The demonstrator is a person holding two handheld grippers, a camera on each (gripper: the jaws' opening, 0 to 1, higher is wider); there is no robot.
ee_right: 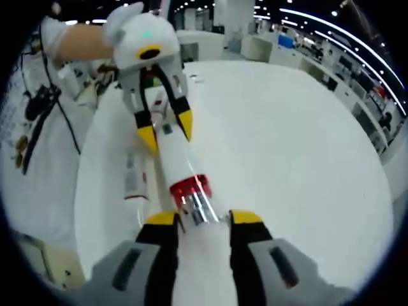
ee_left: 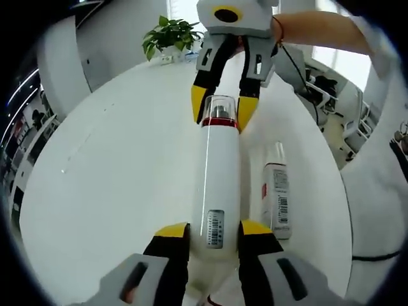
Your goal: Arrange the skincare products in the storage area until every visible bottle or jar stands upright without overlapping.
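1. Above the table point(ee_left: 115, 159), a white bottle point(ee_left: 220, 185) with a red ring and a clear cap point(ee_left: 220, 107) is held between the two grippers, lying along their line and not upright.
2. The left gripper point(ee_left: 215, 237) pinches the bottle's base end, a jaw on each side by the barcode label.
3. The right gripper point(ee_right: 203, 220) has its jaws on either side of the cap end, just past the red ring; I judge them pressed on the cap.
4. Beside the bottle, a second bottle point(ee_left: 276, 191) with a printed label lies flat on the table, apart from the held one.
5. Progress, as I judge it: early. Neither bottle stands yet. The held bottle must be tipped base-down and set on the table, then the second bottle must be raised upright clear of it.
6. A plant point(ee_left: 169, 35) sits at the table's far edge, well beyond the bottle.
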